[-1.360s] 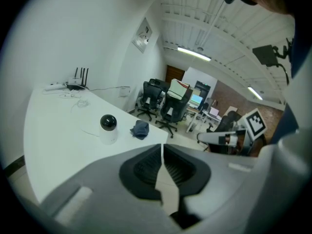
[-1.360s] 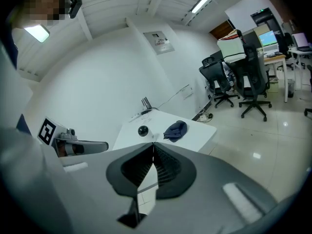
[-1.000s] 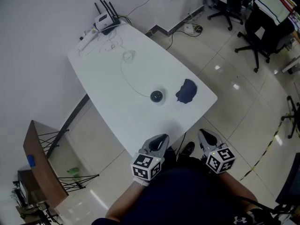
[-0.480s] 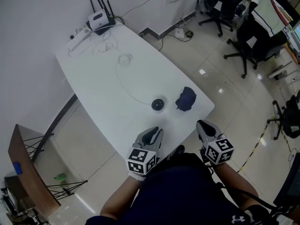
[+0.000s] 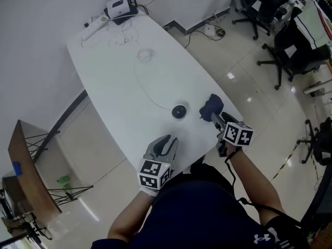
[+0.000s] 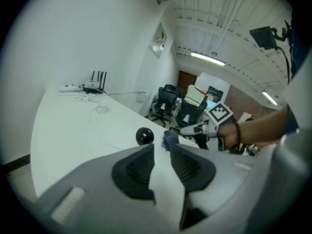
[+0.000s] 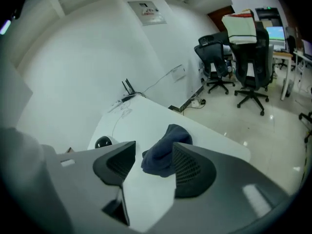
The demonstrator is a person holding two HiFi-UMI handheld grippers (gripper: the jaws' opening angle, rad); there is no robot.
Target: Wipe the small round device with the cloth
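Blue cloth [image 7: 168, 136] half-hidden inside opening claw [image 7: 154, 152]

cloth [image 5: 209, 104]: in the head view, the right gripper [image 5: 215, 117] covers its near end. In the left gripper view only a corner shows above a jaw.
right gripper: its jaws have just been opening with the cloth between them. Whether a pad touches the cloth cannot be told.
small round device [image 7: 103, 141]: a jaw hides its underside in both gripper views.
left gripper [image 6: 161, 149]: its jaws have just been opening over bare table [image 5: 119, 77], and its body hides the table's near part in its own view.
router [image 5: 119, 6]: the antenna tips are cut off by the top edge.
wall notice [image 7: 148, 11]: the print is too small to read.
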